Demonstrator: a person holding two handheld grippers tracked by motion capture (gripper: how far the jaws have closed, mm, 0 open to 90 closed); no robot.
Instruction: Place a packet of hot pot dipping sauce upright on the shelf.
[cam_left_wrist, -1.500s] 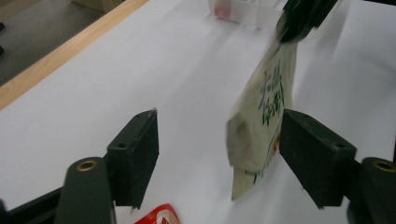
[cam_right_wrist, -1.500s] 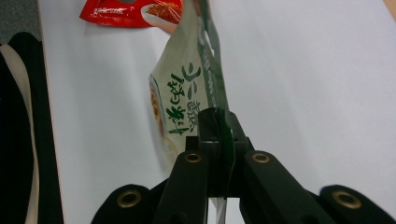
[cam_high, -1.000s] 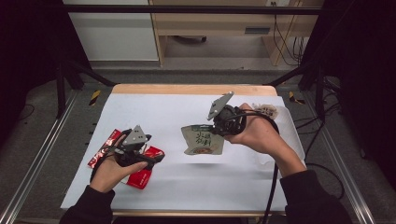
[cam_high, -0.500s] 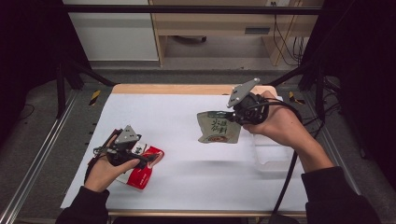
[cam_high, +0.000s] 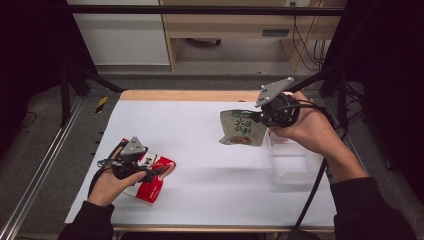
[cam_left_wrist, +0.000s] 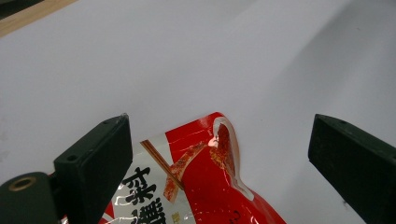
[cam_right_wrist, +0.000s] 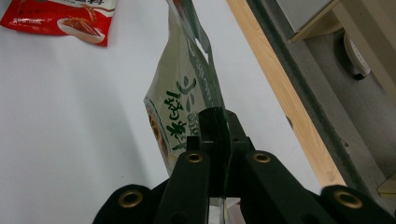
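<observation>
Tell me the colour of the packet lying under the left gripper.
Red packet with a white panel of black characters, clearest in the left gripper view.

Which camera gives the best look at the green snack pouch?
The high view: the green pouch hangs whole, face-on, from the right gripper. The right gripper view shows it edge-on and partly hidden by the jaws.

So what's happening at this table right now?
A person works with a gripper in each hand. The right gripper is shut on the edge of a green snack pouch and holds it in the air beside a clear plastic box on the white table. The left gripper has just been opening; its jaws stand wide, apart from the red snack pouch that lies flat between them on the table.
</observation>
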